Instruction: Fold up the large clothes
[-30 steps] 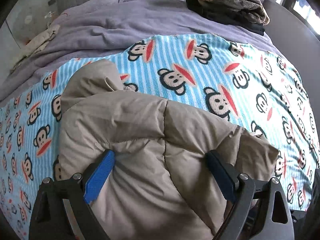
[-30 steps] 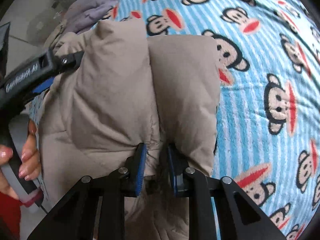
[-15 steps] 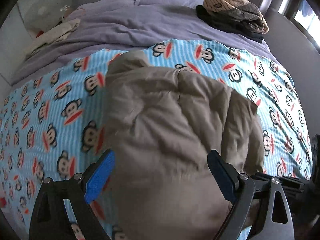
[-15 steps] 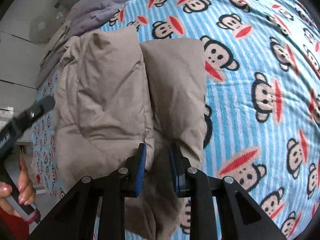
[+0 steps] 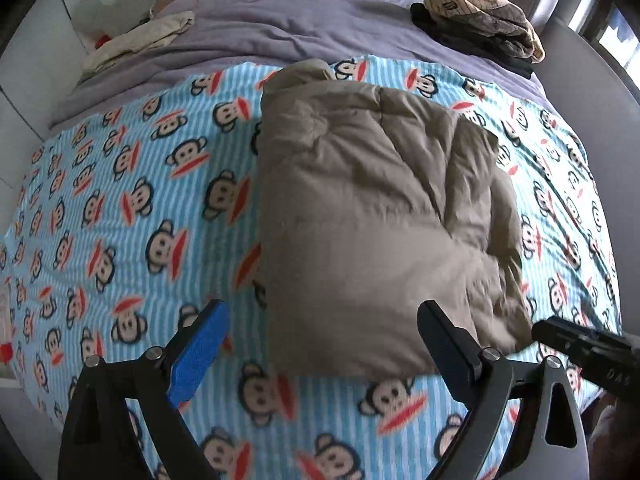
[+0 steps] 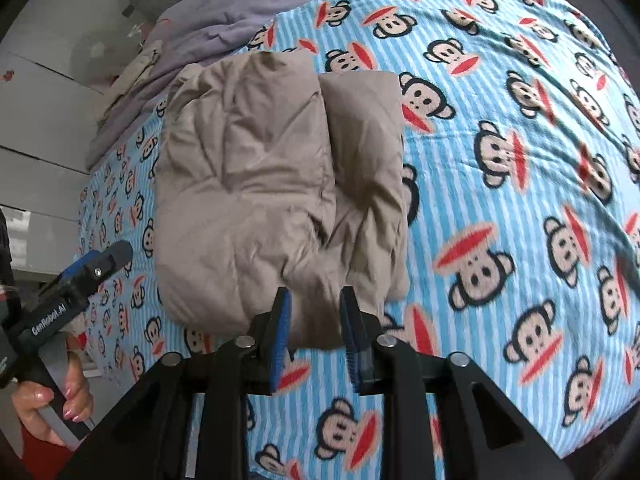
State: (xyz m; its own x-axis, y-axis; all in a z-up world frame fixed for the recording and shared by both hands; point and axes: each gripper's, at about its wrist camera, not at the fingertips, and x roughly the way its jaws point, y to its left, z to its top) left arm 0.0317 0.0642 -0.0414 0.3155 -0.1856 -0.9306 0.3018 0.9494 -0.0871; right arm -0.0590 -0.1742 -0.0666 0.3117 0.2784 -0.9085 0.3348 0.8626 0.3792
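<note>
On the bed, over a blue striped monkey-print blanket (image 5: 120, 208), lies a folded beige padded jacket (image 5: 360, 216), a thick, roughly rectangular bundle. Its long axis runs from the near edge of the bed toward the headboard, and a rounded lump of fabric sticks out at the far end. From the right wrist view the jacket (image 6: 256, 184) shows two lengthwise parts side by side, a wide one on the left and a narrower one on the right, with a seam-like gap between them.

The left claw (image 5: 324, 352) stands wide apart and empty, above the jacket's near edge without touching it. The right claw (image 6: 316, 320) is opening; the jacket's near hem shows between its pads, which no longer press on it. Beyond the blanket spreads a purple duvet (image 5: 280, 28) carrying a pile of folded clothes (image 5: 480, 20).
</note>
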